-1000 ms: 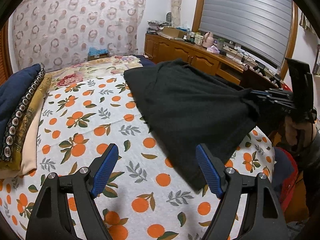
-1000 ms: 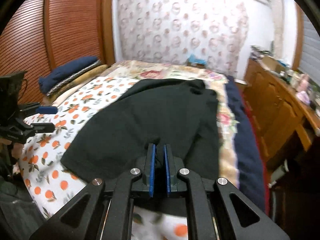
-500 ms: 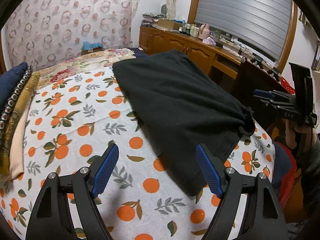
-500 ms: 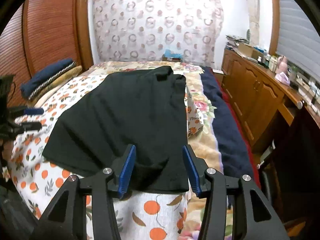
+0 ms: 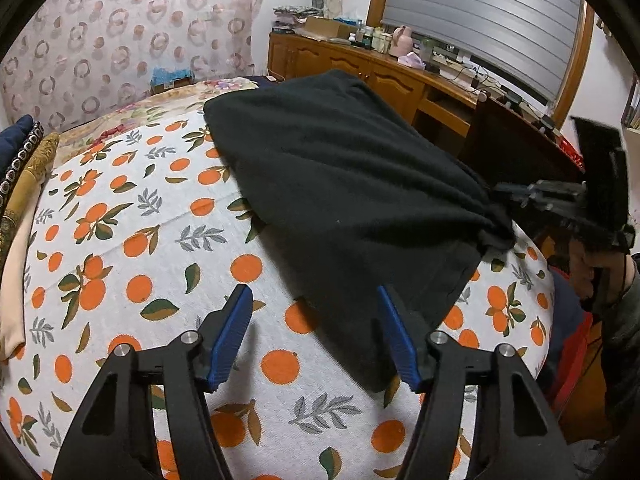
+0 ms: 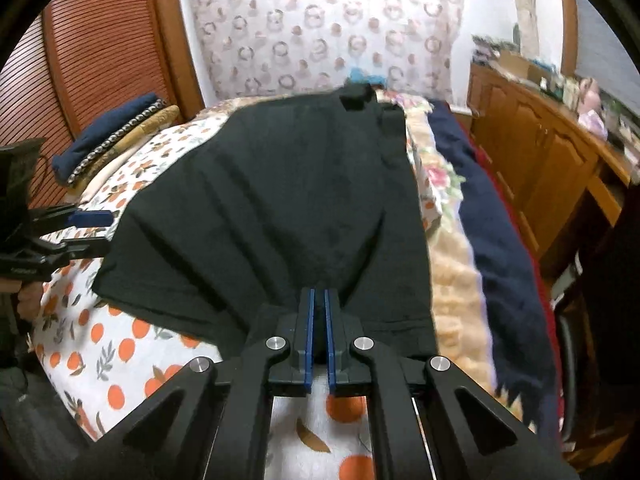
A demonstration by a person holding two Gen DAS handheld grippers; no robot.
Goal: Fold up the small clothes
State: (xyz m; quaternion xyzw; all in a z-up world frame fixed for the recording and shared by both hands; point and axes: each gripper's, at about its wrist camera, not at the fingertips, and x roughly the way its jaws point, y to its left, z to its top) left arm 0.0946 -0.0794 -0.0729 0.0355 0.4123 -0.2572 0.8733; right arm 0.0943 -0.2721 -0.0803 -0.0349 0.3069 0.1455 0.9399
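Black garment (image 5: 340, 184) lies spread on the bed, over the orange-print sheet (image 5: 132, 248), with its near hem toward both grippers.

Nearest, in the left wrist view, the left gripper (image 5: 316, 332) hangs low over the sheet at the garment's near corner. Its jaws stand partly apart and have just been closing in. The corner of the cloth lies between the blue pads, close against the right-hand one; whether that pad touches it cannot be told, and the left-hand pad stands over bare sheet, so nothing is gripped.

In the right wrist view, the right gripper (image 6: 319, 336) has its jaws drawn almost together, having just closed. A pinch of the garment's hem sits bunched between the blue pads, and creases fan out across the cloth from that point. The left wrist view confirms this: the cloth is gathered into a peak at the right gripper's fingertips, at the right edge of the bed, with a hand (image 5: 588, 276) on the handle below.

Beyond the garment, a floral blanket (image 6: 440, 176) and a dark blue cover (image 6: 492, 216) run along the bed's right side. Folded dark blue and tan cloths (image 6: 116, 136) are stacked at the left. A patterned curtain (image 6: 320, 28) hangs behind the bed, and a wooden cabinet (image 6: 548, 152) with clutter on top stands at the right.
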